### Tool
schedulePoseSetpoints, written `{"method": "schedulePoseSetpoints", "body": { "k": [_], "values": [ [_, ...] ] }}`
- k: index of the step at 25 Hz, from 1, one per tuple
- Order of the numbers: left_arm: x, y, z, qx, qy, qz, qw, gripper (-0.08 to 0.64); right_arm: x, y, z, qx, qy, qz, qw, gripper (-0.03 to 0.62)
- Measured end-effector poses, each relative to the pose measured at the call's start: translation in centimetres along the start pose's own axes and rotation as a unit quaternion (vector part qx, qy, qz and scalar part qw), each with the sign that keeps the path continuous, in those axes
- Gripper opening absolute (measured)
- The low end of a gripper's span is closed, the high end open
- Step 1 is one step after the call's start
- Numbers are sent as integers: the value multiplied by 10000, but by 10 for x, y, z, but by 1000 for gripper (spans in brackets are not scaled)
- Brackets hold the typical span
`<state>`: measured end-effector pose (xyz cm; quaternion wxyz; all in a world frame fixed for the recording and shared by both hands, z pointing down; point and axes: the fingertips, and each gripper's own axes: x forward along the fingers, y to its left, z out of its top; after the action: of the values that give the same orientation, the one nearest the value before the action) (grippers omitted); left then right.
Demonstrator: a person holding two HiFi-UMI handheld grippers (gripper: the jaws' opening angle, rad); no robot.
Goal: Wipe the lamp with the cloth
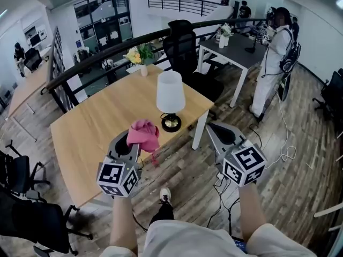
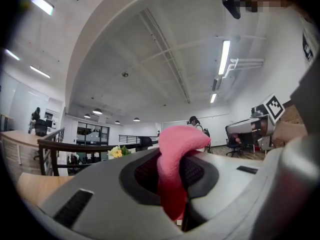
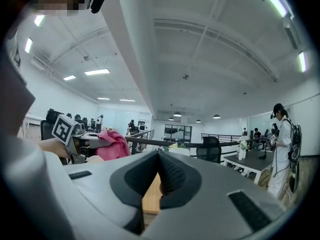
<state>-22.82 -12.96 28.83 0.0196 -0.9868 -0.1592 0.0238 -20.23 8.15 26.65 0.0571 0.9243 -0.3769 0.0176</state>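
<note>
The left gripper [image 1: 130, 142] clamps the pink cloth [image 1: 143, 134], short of the lamp [image 1: 170, 99]. The right gripper [image 1: 216, 131] is closed, empty. Judging by this, wiping hasn't begun.

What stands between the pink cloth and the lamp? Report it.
Nothing visible does. The pink cloth, clamped in the left tongs, has only bare wooden tabletop between it and the lamp.
</note>
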Motion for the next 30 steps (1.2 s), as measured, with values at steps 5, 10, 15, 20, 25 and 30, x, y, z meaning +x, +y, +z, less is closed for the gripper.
{"method": "schedulePoseSetpoints", "body": {
  "k": [5,10,15,20,25,30],
  "values": [
    [58,48,-4,-50,38,-76,10000,84,66,-33,1,67,38,-127,9999,18],
    [108,82,-7,-100,91,-181,9997,84,117,-58,6,105,74,-163,9998,18],
    [149,107,-13,-138,137,-312,9993,84,159,-73,5,202,54,-110,9997,18],
    [183,132,-16,-298,49,-314,9991,86,188,-85,-1,337,-41,21,9994,41],
    [223,161,-22,-368,104,-415,9984,86,223,-80,-14,225,169,576,9979,225],
    [270,180,-36,-580,366,-801,9944,92,251,-86,-30,6,431,760,9962,316]
  ]
}}
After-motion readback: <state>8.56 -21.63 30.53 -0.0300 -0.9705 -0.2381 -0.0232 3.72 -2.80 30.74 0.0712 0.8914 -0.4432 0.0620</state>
